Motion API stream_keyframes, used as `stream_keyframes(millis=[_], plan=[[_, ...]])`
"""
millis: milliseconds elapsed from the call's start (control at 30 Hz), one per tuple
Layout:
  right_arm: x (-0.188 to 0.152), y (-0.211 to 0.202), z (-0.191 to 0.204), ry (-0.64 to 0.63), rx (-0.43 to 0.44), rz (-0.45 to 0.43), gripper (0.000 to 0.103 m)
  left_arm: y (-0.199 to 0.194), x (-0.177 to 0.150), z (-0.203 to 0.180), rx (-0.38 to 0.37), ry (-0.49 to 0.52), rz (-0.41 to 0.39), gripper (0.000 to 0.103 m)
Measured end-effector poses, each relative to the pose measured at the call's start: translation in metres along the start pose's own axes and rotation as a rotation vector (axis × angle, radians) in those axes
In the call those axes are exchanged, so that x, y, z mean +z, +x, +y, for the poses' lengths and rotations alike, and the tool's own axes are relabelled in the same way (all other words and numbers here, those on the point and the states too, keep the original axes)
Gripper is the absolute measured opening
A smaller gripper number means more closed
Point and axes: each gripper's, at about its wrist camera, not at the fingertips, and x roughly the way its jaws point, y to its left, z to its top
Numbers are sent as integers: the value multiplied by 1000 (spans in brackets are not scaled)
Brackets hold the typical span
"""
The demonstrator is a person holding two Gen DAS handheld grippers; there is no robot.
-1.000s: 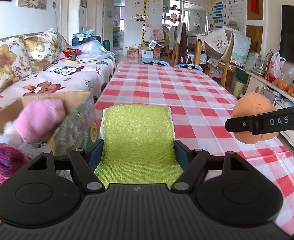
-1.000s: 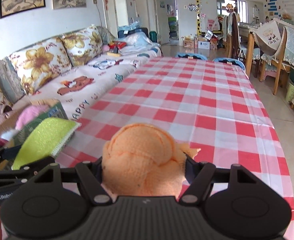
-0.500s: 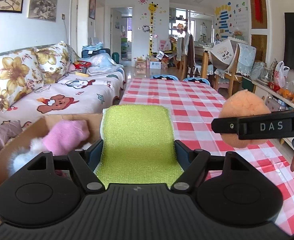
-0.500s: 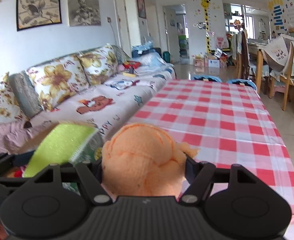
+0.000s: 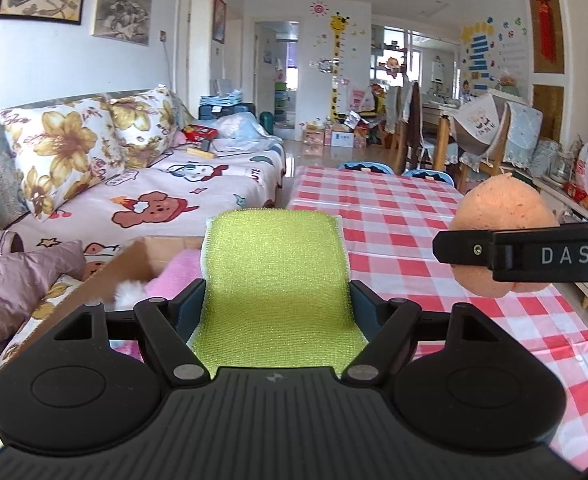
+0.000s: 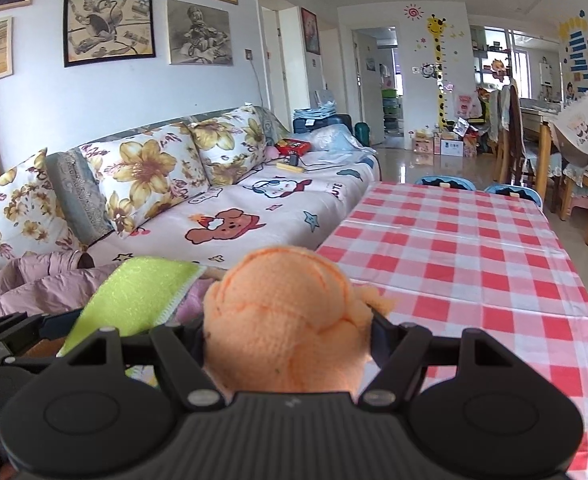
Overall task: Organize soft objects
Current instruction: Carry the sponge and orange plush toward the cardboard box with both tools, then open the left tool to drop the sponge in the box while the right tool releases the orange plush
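Left tool [image 5: 276,300] pinches green sponge [image 5: 276,276], right tool [image 6: 288,340] pinches orange plush [image 6: 282,320]; carry step; next: release into cardboard box [image 5: 134,264] at near left.

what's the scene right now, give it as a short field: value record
left gripper: shut on green sponge cloth, held in the air
right gripper: shut on orange plush ball, held in the air
cardboard box: open, below and left of the left gripper, beside the table
in the box: pink plush and a white fluffy item
table: red and white checked cloth
sofa: left of the table, floral cushions, lilac jacket at its near end
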Motion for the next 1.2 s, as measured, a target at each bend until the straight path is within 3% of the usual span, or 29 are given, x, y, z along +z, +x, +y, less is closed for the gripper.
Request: stream_keyframes(millis=[833,1100,1200], plan=[[18,66,69,-21,139,-12,73,10,0,40,104,-128,38,95],[19,93,77,27,190,11,73,17,-4,43,105,-157,101,96],[16,104,82,45,213,36,79,20,-6,40,80,-149,144,101]])
